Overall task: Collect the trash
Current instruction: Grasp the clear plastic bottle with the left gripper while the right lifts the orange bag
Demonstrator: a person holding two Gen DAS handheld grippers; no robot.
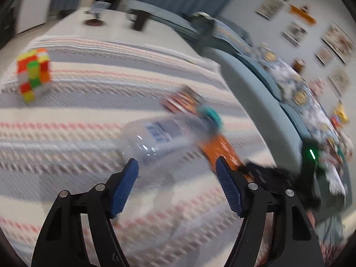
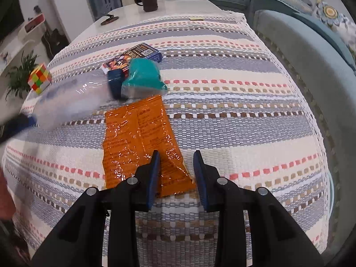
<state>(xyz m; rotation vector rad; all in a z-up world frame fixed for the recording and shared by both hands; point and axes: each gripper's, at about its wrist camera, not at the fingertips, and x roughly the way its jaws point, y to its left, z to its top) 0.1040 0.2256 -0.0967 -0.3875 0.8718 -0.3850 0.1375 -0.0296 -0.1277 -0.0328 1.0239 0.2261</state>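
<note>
Left wrist view: left claw (image 1: 175, 166) spread apart, empty; picture blurred.
Clear plastic bottle (image 1: 160, 136) lies on the striped-cloth counter (image 1: 66, 115) at 12 o'clock, just beyond the fingertips.
Right wrist view: right claw (image 2: 176, 158) narrowed over the orange wrapper (image 2: 138, 131), whose near corner sits between the pads; whether they press it cannot be told.

Both cameras sit on the grippers, looking forward and down, close over the striped cloth (image 2: 222, 115). Both see the orange wrapper (image 2: 138, 133) and clear bottle (image 1: 160, 138).
</note>
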